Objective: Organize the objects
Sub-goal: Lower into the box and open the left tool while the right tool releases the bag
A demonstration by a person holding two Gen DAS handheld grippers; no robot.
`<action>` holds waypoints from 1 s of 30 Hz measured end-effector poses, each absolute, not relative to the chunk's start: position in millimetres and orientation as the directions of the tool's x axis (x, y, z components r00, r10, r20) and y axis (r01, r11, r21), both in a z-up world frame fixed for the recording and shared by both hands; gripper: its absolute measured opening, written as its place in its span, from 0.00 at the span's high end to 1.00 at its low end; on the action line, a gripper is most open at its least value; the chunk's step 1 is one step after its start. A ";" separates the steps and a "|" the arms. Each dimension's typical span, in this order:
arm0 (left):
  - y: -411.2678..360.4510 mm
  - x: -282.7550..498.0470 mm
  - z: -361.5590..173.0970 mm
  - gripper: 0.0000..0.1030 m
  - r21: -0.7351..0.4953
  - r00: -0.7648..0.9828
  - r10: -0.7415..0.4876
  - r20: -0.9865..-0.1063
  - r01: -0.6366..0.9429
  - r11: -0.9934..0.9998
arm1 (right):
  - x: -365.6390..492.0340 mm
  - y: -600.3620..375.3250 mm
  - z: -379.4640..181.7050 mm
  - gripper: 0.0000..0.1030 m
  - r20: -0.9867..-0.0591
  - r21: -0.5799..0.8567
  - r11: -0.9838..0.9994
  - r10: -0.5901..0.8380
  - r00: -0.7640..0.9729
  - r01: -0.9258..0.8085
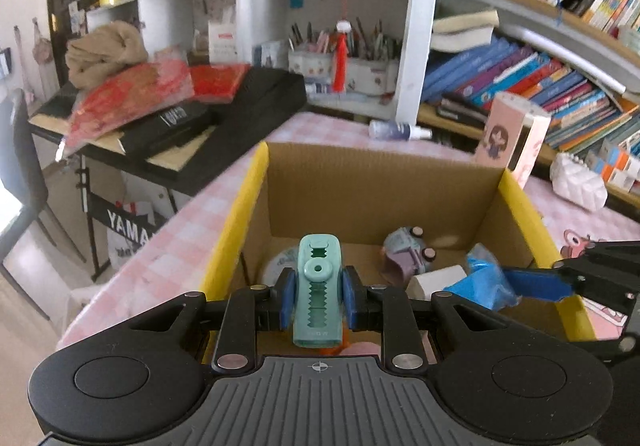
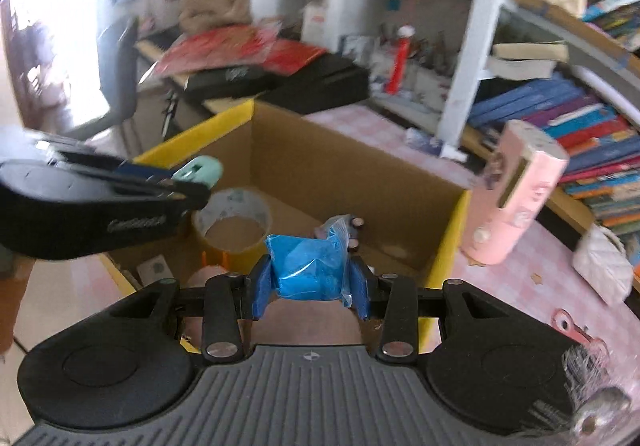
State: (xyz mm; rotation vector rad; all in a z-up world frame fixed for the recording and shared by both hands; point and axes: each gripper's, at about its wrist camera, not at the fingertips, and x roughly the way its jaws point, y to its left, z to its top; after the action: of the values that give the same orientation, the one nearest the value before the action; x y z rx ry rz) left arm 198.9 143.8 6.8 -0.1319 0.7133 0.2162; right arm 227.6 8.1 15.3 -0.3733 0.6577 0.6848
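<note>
While over box | left claw pinches clip | right claw probably squeezes packet

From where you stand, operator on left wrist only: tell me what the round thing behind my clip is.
Observer: A tape roll, standing on the box floor.
Operator: Report the right gripper's load.
Observer: The right gripper is shut on a blue packet, squarely between its pads.
Operator: Say whether my clip clears the rim.
Observer: Yes; the clip in the left gripper pokes over the near yellow edge, above the opening.
</note>
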 end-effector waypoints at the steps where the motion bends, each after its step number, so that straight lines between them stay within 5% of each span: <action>1: 143.4 202.5 4.4 0.78 -0.048 0.729 0.145 -0.669 -0.237 0.970 | 230.1 11.0 12.3 0.63 -0.675 -0.109 0.709 0.462 0.575 -0.697; 30: 133.1 231.2 -16.4 0.76 -0.069 0.665 0.067 -0.744 -0.177 0.982 | 254.4 20.7 -7.1 0.63 -0.745 -0.041 0.649 0.486 0.456 -0.760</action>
State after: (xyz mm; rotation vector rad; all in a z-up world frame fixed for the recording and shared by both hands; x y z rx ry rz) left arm 231.2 133.1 -16.4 -0.1401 0.8326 0.1385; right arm 254.4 20.7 -7.1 -0.3989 0.7697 0.7934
